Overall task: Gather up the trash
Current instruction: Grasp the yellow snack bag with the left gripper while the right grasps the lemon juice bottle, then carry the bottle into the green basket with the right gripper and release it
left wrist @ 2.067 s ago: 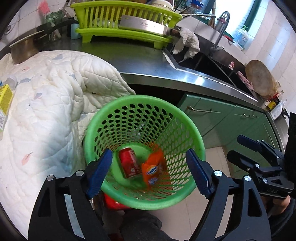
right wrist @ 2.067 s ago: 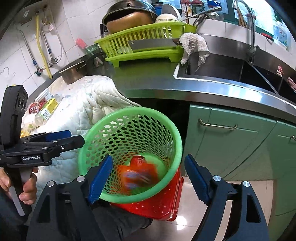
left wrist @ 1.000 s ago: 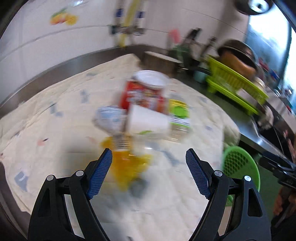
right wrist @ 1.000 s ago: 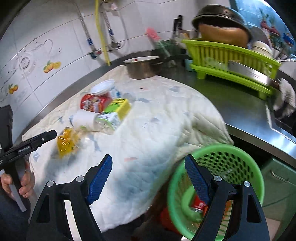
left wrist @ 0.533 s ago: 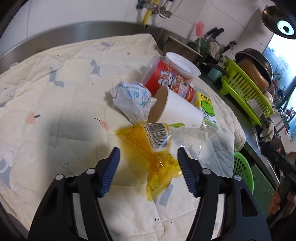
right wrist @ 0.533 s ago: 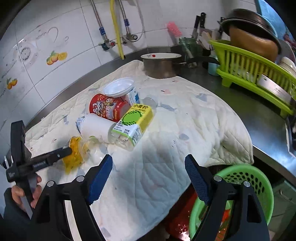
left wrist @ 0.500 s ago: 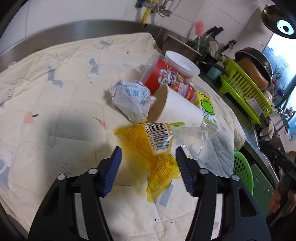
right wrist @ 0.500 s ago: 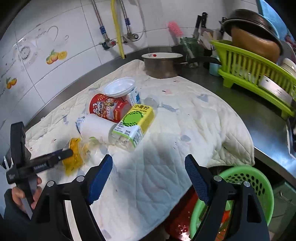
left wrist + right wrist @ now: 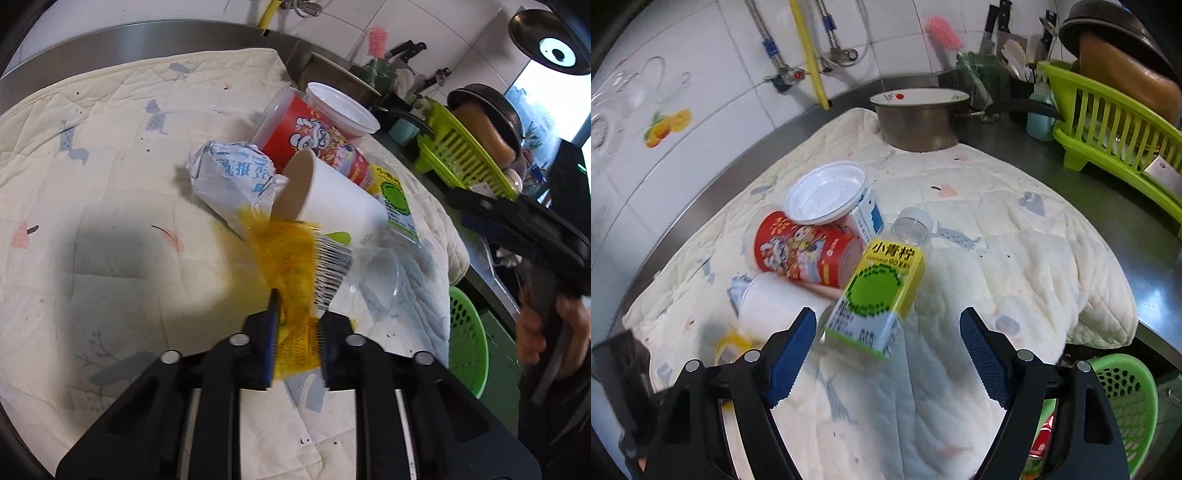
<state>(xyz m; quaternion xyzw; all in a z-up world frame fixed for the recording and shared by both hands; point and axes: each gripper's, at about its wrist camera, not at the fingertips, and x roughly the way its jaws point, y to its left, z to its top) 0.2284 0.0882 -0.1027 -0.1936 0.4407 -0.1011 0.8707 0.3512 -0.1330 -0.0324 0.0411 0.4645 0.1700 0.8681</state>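
Observation:
My left gripper (image 9: 297,345) is shut on a yellow plastic wrapper (image 9: 291,266) and lifts it off the white quilted cloth (image 9: 110,206). Behind it lie a crumpled paper wad (image 9: 231,177), a white paper cup (image 9: 332,201), a red noodle tub (image 9: 314,140) and a clear plastic cup (image 9: 373,280). My right gripper (image 9: 888,354) is open just above a yellow-green labelled bottle (image 9: 877,295), which lies between its fingers. The red tub (image 9: 805,251), its white lid (image 9: 825,192) and the white cup (image 9: 772,302) lie to the left. The green basket (image 9: 1126,398) sits low right.
A metal pot (image 9: 919,118) stands at the cloth's far edge. A green dish rack (image 9: 1115,122) with a pan fills the right counter. The green basket (image 9: 465,347) hangs past the cloth's right edge. The wall runs behind the counter.
My left gripper has closed on the yellow wrapper and raised it. My right gripper has moved forward and down over the bottle.

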